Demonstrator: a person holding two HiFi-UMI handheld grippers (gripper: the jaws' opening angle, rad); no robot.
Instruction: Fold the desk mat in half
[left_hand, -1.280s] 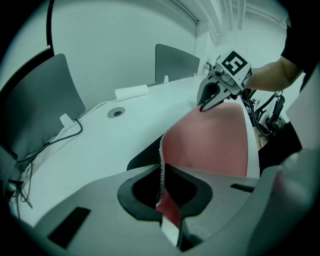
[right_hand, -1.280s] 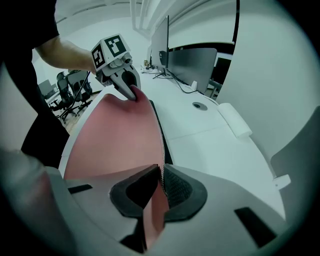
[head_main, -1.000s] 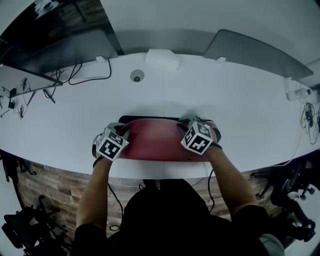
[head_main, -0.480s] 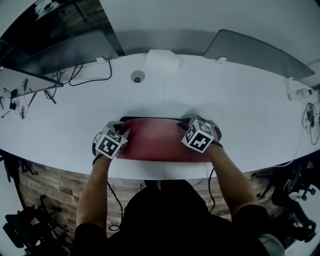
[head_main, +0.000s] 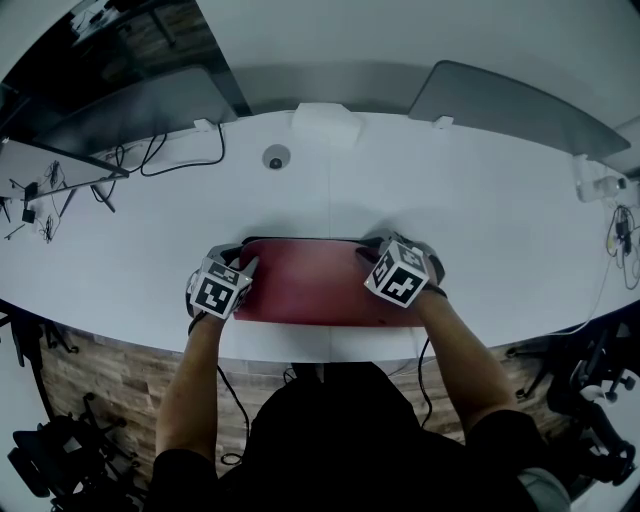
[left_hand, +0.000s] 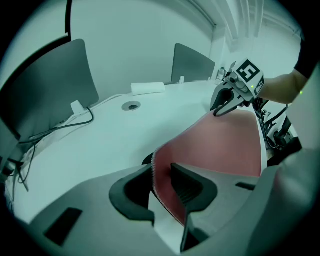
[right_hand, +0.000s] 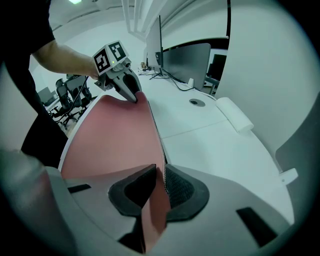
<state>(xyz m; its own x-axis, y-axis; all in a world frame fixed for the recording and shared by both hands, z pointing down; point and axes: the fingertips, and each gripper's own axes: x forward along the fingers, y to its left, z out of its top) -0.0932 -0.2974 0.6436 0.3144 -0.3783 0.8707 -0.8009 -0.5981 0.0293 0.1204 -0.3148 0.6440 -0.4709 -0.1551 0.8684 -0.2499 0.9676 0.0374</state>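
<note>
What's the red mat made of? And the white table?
The desk mat looks like soft faux leather: matte red, curving smoothly, with a stitched edge. The table looks like hard white laminate, smooth and flat, though I can't be sure.

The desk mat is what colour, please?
The desk mat is dull red, clearest in the right gripper view.

Even, cool overhead light; soft shadows; strong fisheye distortion; dark corners.
</note>
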